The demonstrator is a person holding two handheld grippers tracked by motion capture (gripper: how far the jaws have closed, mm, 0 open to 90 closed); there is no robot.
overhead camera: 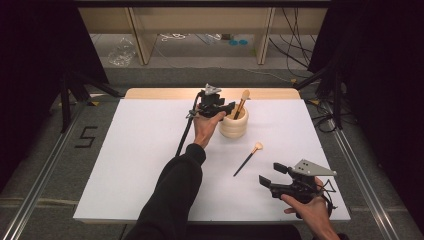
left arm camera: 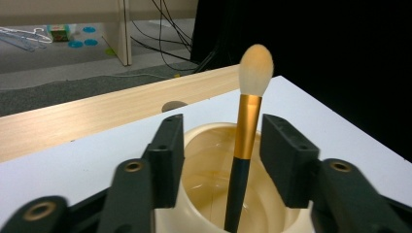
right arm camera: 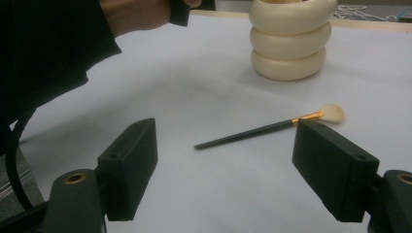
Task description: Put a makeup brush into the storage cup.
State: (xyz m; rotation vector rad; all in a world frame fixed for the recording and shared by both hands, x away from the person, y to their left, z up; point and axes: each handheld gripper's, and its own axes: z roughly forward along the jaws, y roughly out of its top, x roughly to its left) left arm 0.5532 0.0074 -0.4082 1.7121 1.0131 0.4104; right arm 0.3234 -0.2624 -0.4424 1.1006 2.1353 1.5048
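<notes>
Placing makeup brushes into a ribbed holder, seen at the moment of release. The left gripper (overhead camera: 226,108) is hovering at the rim of the cream ribbed cup (overhead camera: 233,125) near the far edge of the white table (overhead camera: 140,165). In the left gripper view its jaws are standing apart on either side of the first brush (left arm camera: 245,141), and neither pad is touching the handle; the claw is open. The brush is standing in the cup, leaning slightly, its black handle down inside and its pale bristle head (left arm camera: 256,68) up above the gold ferrule. Whether the handle tip is resting on the cup floor or against the wall cannot be told from this angle.

The second brush (overhead camera: 247,159) is lying flat on the table, well apart from the cup and between it and the right gripper (overhead camera: 267,175). In the right gripper view this brush (right arm camera: 262,130) is lying crosswise ahead of the jaws, bristles toward the right pad (right arm camera: 333,167); the claw is wide open and holding nothing.

Step in hand, as judged: letting go of the first brush. The next move probably calls for lifting the left gripper straight up, so the pads do not catch the bristle head, and then for bringing the right gripper forward and down to close across the thin handle.
</notes>
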